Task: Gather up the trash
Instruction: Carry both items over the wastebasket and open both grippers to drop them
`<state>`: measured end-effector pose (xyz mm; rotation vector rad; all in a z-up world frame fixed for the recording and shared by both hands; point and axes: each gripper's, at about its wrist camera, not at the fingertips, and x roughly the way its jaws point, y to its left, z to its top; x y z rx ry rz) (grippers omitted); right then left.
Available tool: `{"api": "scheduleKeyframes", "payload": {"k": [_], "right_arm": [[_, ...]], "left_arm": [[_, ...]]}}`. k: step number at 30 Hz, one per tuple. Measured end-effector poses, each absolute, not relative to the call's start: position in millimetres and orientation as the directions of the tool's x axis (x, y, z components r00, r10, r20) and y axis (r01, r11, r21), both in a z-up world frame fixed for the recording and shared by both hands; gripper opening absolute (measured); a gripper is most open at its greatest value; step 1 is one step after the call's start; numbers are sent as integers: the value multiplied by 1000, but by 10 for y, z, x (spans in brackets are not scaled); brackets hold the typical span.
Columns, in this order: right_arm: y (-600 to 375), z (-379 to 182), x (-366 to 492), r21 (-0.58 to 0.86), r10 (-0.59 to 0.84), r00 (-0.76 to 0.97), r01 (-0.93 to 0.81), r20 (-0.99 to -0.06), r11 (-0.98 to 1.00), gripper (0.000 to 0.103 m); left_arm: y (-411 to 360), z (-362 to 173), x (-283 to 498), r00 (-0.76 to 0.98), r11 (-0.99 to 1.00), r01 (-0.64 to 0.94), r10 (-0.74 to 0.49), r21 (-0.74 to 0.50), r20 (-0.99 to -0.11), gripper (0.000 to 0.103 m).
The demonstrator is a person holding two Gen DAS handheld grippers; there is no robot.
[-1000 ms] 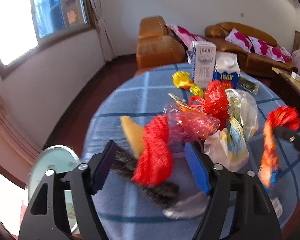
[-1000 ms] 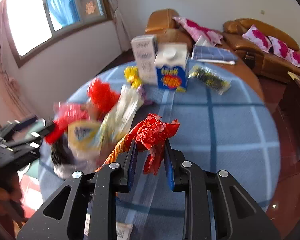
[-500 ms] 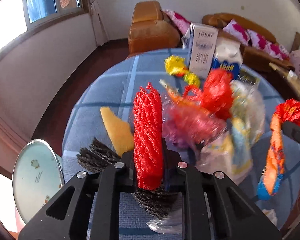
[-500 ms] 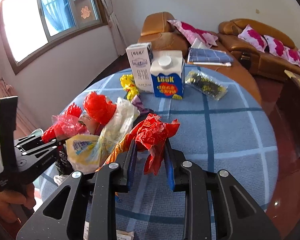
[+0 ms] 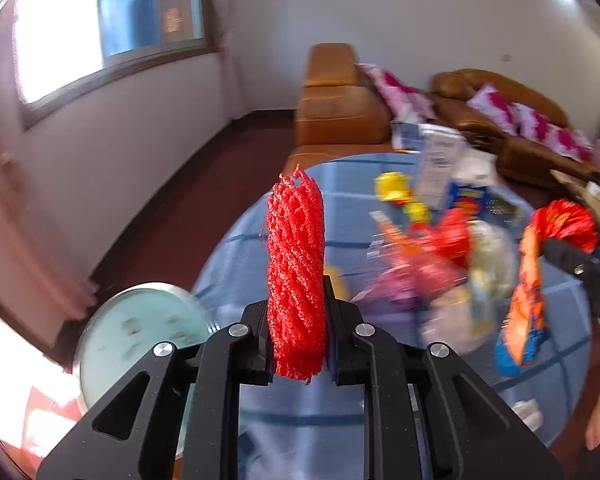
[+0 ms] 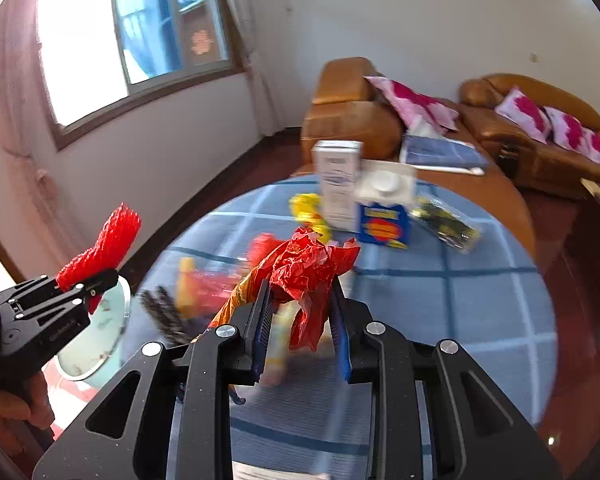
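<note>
While the left gripper [image 5: 297, 336] clamps a red mesh roll [image 5: 296, 276] and the right gripper [image 6: 300, 320] pinches a crumpled red wrapper [image 6: 308, 268] above the littered table [image 6: 460, 300], either light, springy piece could slip free.

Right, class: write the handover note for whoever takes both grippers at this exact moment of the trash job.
Left gripper: its jaws have just been closing and are now shut on the red mesh net, held clear of the table.
Right gripper: shut on the crumpled red wrapper, which trails an orange strip.
On the blue checked table: two cartons, a yellow wrapper, a dark packet, a blurred heap of bags.
Done: two pieces picked up.
Left: bin both, then clear the rest. A round bin sits beside the table.
</note>
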<state>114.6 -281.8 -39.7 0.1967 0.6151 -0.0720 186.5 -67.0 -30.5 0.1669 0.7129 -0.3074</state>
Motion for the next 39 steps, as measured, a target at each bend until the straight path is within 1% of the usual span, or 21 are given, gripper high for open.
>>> {"api": "scheduleKeyframes", "payload": {"k": [3,7,11,19,22,28,39], "right_arm": [[-2593,-371,1233,164,33,819,75,-573,984,28],[-2277,-378,1381,172,94,809,9,-580,985,28],[-1940,-409,1512,148,131,796,-53,-592,988,28],[-1307,-514,1763,102,184,759,-154,-624,983,28],[-1077,-626,1890,98,206,735,-188,-646,977,28],[-695,-847,2095,79,229,684,-244,-692,967,28],[-462,-1130,2344,81,234,626,-263,-744,961,29]], "left_arm": [[-371,-356,1875,721,963,260,-148,67,-677,18],[-4,-407,1887,718,981,183,-86,67,-691,18],[345,-469,1880,720,991,107,-22,80,-694,18],[980,-705,1928,678,998,-25,56,54,-733,18],[1123,-820,1997,653,998,-54,67,43,-754,18],[1196,-1001,2065,628,998,-51,61,37,-776,18],[1224,-1242,2180,584,998,-44,62,44,-809,18]]}}
